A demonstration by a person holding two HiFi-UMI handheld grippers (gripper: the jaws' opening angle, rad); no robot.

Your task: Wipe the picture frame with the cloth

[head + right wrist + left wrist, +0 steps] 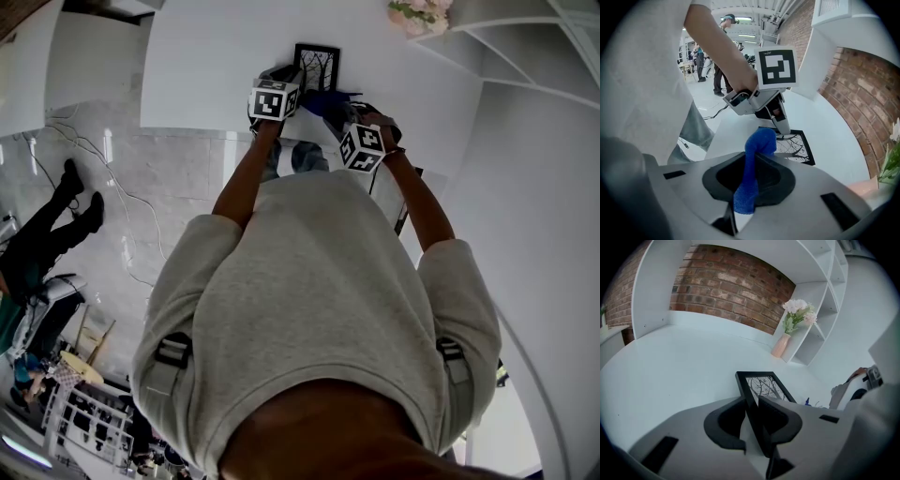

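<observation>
A black picture frame [765, 386] with a bare-tree print lies on the white table [670, 366]. My left gripper [753, 404] is shut on the frame's near left edge. In the head view the frame [317, 66] lies just beyond the left gripper [274, 98]. My right gripper [752, 161] is shut on a blue cloth [751, 176], whose upper end bulges out above the jaws, close over the frame [796, 146]. The head view shows the right gripper [363, 145] to the right of the left one, with the cloth [326, 101] between them.
A pink vase of pale flowers [793, 326] stands at the table's back right by white shelving [820, 310]. A brick wall [726, 284] runs behind. People [701, 56] stand in the room to the left of the table. My own torso [319, 309] fills the head view.
</observation>
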